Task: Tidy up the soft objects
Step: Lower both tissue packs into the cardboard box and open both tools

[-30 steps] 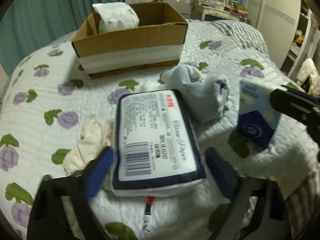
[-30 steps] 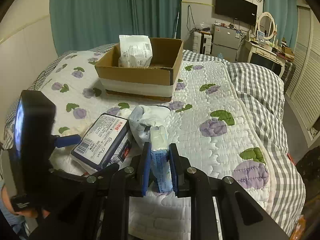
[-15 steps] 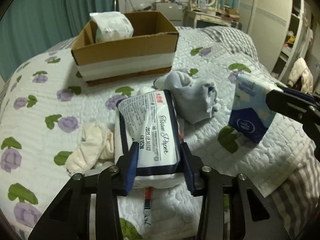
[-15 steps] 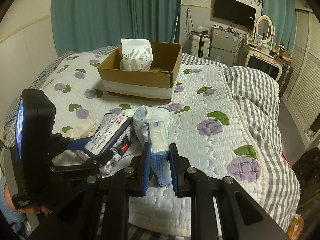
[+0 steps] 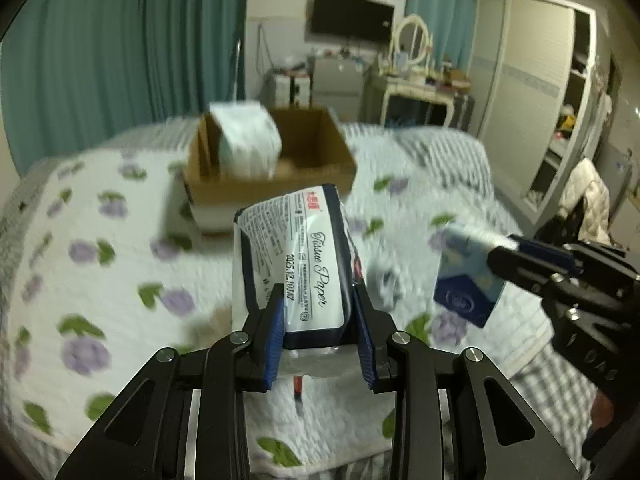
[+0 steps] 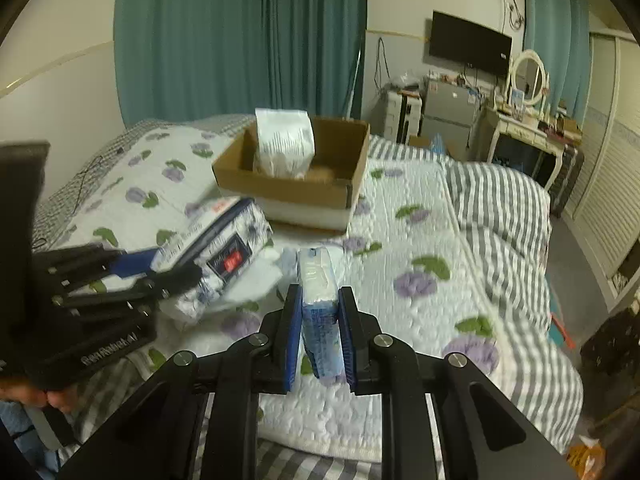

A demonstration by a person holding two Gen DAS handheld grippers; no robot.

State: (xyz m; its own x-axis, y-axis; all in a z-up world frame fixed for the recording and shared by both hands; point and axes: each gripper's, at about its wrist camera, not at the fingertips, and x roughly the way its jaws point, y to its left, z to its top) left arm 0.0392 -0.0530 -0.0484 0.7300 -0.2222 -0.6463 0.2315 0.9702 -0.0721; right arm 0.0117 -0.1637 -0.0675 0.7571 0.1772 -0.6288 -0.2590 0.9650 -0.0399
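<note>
left gripper point(image 5: 319, 334): clamped on the tissue paper pack point(image 5: 298, 264), held up off the quilt point(image 5: 120, 280)
right gripper point(image 6: 319, 334): squeezing a small blue tissue pack point(image 6: 319, 304)
cardboard box point(image 6: 296, 188): straight ahead of both, white bag point(image 6: 285, 148) inside

Dim indoor light is falling evenly, casting only soft shadows. Motion blur is smearing the quilted bed point(image 5: 120, 280) and the cardboard box point(image 5: 272, 184) in the left wrist view, while the tissue pack point(image 5: 304, 264) is staying sharp. Fisheye bending is curving the curtains point(image 6: 240, 40) toward 11 o'clock, with black vignette crowding every corner.
</note>
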